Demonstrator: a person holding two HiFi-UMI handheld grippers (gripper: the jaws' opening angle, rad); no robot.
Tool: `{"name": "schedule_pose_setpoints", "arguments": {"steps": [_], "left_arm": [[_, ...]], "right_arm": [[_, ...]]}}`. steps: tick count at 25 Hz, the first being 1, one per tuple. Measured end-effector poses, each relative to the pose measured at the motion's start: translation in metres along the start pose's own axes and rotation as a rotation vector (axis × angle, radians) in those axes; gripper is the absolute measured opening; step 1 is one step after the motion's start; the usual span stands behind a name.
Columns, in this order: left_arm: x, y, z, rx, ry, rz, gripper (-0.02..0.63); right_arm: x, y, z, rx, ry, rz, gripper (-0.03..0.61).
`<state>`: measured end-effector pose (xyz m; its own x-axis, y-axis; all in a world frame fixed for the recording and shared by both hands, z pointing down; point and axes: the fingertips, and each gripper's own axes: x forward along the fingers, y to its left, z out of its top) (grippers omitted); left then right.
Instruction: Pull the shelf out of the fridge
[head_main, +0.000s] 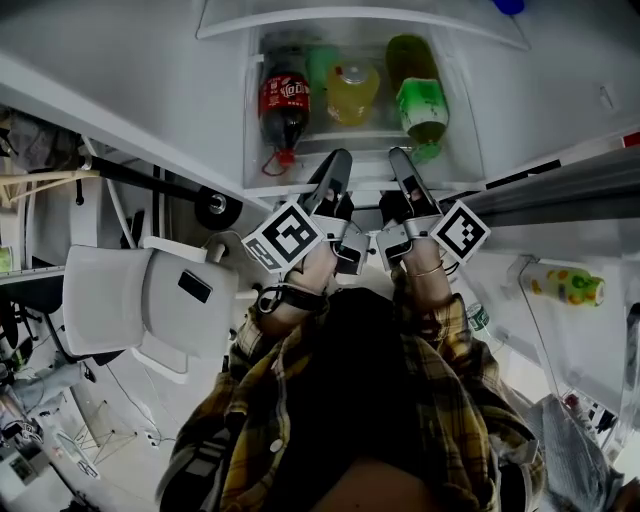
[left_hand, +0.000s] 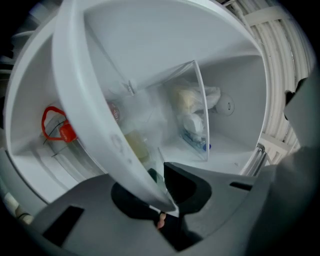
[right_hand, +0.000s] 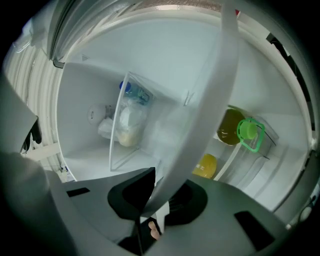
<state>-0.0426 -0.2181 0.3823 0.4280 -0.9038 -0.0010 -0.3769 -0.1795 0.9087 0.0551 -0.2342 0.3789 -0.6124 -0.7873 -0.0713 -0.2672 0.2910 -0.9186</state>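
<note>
The fridge shelf is a clear glass pane with a white front rim (head_main: 365, 187). Beneath it lie a cola bottle (head_main: 285, 105), a yellow bottle (head_main: 352, 92) and a green bottle (head_main: 420, 95). My left gripper (head_main: 338, 162) and right gripper (head_main: 400, 160) reach side by side to the rim's middle. In the left gripper view the rim (left_hand: 90, 110) runs slantwise down into the left gripper (left_hand: 162, 200), whose jaws are shut on it. In the right gripper view the rim (right_hand: 210, 115) likewise ends between the pads of the right gripper (right_hand: 152, 205), which clamps it.
Deep inside the fridge a clear bin holds a bag of food (left_hand: 192, 112) (right_hand: 127, 120). A white chair (head_main: 140, 300) stands at the left by the fridge. The open door at the right carries a bottle (head_main: 565, 285). Plaid sleeves (head_main: 430, 330) fill the lower middle.
</note>
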Motion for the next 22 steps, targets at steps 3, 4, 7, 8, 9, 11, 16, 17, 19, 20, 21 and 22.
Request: {"name": "schedule_pose_setpoints", "arguments": {"steps": [3, 4, 7, 8, 9, 11, 16, 17, 19, 20, 21, 22], "left_arm": [[-0.008, -0.002, -0.004, 0.000, 0.004, -0.008, 0.058], [-0.010, -0.003, -0.006, 0.000, 0.006, -0.012, 0.058], [-0.016, -0.006, -0.010, -0.002, 0.011, -0.019, 0.058], [-0.018, -0.006, -0.011, -0.003, 0.011, -0.021, 0.058], [-0.020, -0.007, -0.011, -0.004, 0.012, -0.023, 0.058], [-0.024, -0.008, -0.013, -0.006, 0.013, -0.026, 0.058], [-0.031, -0.010, -0.017, -0.003, 0.014, -0.035, 0.058], [-0.032, -0.011, -0.017, -0.003, 0.015, -0.037, 0.058], [-0.035, -0.011, -0.019, -0.007, 0.017, -0.041, 0.058], [-0.036, -0.011, -0.020, -0.012, 0.018, -0.041, 0.058], [-0.038, -0.010, -0.022, -0.016, 0.019, -0.039, 0.058], [-0.039, -0.009, -0.023, -0.020, 0.020, -0.038, 0.058]], "right_arm": [[-0.008, 0.002, -0.004, -0.005, 0.002, -0.001, 0.063], [-0.010, 0.003, -0.005, -0.007, 0.002, -0.001, 0.063], [-0.018, 0.004, -0.008, -0.001, -0.001, -0.007, 0.063], [-0.020, 0.004, -0.009, 0.000, -0.002, -0.007, 0.063], [-0.022, 0.006, -0.010, 0.001, -0.002, -0.005, 0.063], [-0.024, 0.009, -0.012, 0.006, -0.007, 0.003, 0.063], [-0.032, 0.011, -0.016, -0.015, -0.008, -0.004, 0.063], [-0.034, 0.011, -0.017, -0.016, -0.008, -0.003, 0.063], [-0.036, 0.012, -0.018, -0.016, -0.009, -0.005, 0.063], [-0.038, 0.013, -0.018, -0.017, -0.009, -0.006, 0.063], [-0.039, 0.013, -0.019, -0.018, -0.009, -0.006, 0.063], [-0.040, 0.014, -0.020, -0.017, -0.009, -0.004, 0.064]]}}
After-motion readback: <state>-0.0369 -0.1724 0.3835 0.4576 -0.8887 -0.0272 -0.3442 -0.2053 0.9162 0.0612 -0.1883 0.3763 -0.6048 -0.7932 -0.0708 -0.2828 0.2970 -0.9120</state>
